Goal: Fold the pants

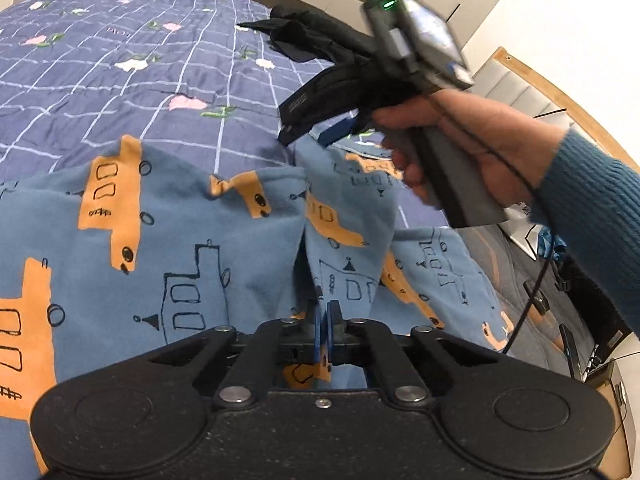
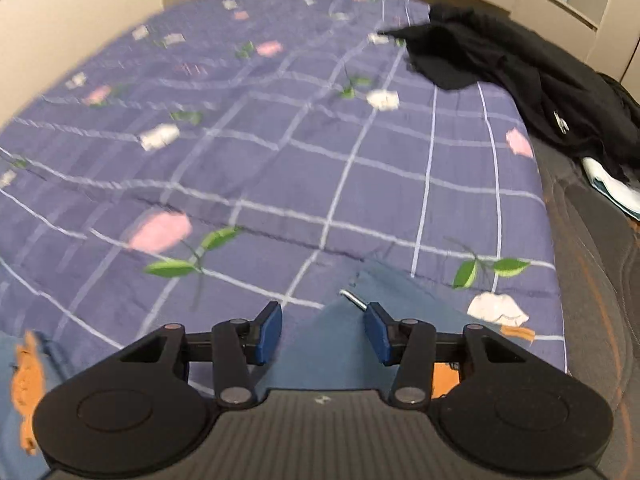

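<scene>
Pinching a bit of the pants [image 1: 192, 240], the left gripper [image 1: 325, 320] has its two blue pads squeezed tight together, with a fold of the blue and orange cloth caught between them. The rest of the pants spreads out from those pads, mostly to the left and up ahead, lying bumpy on the purple checked blanket [image 1: 120, 60].

The right gripper [image 2: 322, 332] has its pads apart and grips nothing. A blue piece of the pants lies under the gap between them, but the pads do not press on it. More orange and blue cloth peeks out at the far left of that view. In the left view, a hand [image 1: 460, 152] carries this gripper above the far side of the pants.

I think this is the start of a fold: one side is grabbed, the other is not yet. Next, the right gripper needs to come down and pinch its own edge.

A black pile of clothes [image 2: 520, 76] sits far off, well apart from both.
</scene>
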The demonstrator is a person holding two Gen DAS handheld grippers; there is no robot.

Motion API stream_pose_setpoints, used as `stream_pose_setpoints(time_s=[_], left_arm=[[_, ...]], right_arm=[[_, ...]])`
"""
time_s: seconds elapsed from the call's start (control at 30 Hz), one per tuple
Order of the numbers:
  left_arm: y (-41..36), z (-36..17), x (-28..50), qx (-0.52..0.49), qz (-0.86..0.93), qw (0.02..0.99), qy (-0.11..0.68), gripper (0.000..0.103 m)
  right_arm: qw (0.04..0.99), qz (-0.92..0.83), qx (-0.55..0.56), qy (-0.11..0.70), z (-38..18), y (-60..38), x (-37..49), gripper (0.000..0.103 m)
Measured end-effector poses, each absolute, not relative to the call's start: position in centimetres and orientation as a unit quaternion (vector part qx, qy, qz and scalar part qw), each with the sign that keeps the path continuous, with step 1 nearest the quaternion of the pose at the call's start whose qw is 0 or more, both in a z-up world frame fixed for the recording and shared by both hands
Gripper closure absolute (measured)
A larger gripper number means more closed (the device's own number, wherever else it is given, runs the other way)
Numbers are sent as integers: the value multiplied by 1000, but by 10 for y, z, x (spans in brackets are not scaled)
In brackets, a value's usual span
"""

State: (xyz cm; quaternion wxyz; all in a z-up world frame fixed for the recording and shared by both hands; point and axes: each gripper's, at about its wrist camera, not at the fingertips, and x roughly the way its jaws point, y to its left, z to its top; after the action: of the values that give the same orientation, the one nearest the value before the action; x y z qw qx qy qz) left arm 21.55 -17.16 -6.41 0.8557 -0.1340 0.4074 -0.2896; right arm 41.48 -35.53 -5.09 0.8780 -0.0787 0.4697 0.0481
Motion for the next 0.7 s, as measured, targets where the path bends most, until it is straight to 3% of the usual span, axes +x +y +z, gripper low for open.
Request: stream_pose_setpoints(time_s=[0.07, 0.13, 0.37, 0.7], left_arm=[[-173, -60, 213, -130, -293, 859, 400, 102], [-175, -55, 210, -121, -298, 863, 389, 103], [-183, -33, 196, -67, -309, 886, 340, 103], [-213, -5, 162, 39, -345, 903, 254, 103]], right_arm=[[875, 36, -85, 476, -56, -354, 414, 56], [875, 27, -100, 472, -55, -351, 412, 97], [907, 23, -43, 418, -23, -385, 383, 101], [950, -37, 67, 302, 39, -500, 258, 101]])
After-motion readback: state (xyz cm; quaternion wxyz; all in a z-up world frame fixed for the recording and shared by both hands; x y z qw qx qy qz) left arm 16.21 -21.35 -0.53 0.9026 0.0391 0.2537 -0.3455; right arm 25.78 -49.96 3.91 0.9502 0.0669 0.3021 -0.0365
